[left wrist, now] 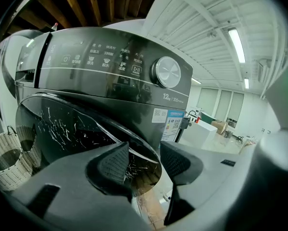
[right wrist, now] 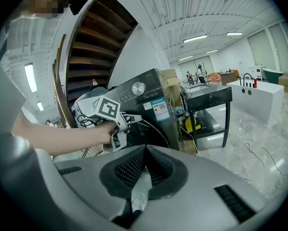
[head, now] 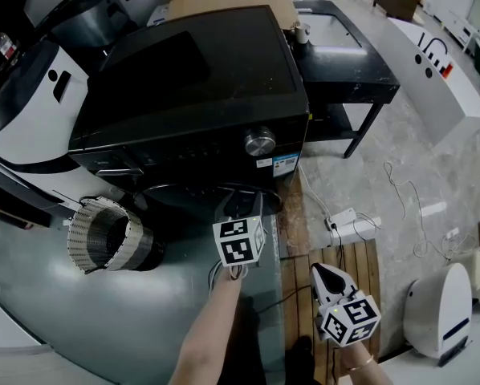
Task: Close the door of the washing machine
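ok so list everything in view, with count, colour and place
black front-loading washing machine: 1, black, centre
round glass door: 1, dark, open at the machine's front
round silver knob: 1, silver, front panel
white woven basket: 1, white, floor left of machine
black metal table: 1, black, right of machine
brown cardboard box: 1, brown, behind machine
white power strip: 1, white, floor at right
left gripper: 1, grey, jaws apart around the door's edge
right gripper: 1, grey, jaws together, empty, lower right

Left claw (left wrist: 143, 163) parted, right claw (right wrist: 144, 163) together
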Tool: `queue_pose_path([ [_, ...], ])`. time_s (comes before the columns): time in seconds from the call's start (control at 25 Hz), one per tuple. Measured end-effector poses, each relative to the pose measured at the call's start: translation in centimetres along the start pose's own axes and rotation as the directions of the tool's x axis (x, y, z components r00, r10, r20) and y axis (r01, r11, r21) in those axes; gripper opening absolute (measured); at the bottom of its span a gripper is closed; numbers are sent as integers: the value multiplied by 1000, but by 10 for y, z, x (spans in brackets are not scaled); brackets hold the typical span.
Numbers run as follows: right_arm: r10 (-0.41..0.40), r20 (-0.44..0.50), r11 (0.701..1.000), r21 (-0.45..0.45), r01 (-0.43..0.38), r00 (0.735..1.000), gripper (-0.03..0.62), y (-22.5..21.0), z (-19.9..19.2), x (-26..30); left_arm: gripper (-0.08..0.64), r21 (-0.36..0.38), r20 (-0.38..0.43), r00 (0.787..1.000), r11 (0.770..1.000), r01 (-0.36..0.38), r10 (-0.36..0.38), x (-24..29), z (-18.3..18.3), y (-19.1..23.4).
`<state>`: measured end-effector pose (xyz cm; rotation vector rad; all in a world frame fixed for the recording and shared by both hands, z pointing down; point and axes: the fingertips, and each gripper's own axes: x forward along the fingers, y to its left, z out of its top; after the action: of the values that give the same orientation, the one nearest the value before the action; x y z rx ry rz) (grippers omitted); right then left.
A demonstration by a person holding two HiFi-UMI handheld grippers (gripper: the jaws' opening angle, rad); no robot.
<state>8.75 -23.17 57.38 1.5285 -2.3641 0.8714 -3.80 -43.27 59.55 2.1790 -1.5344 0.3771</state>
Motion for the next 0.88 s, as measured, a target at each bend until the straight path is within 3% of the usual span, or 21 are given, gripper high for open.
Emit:
queue_pose_path([
  [0.88, -7, 21, 1000, -8, 7, 1000, 6, 1, 3, -21, 233, 45, 4, 1000, 999, 1, -1, -15, -7, -10],
])
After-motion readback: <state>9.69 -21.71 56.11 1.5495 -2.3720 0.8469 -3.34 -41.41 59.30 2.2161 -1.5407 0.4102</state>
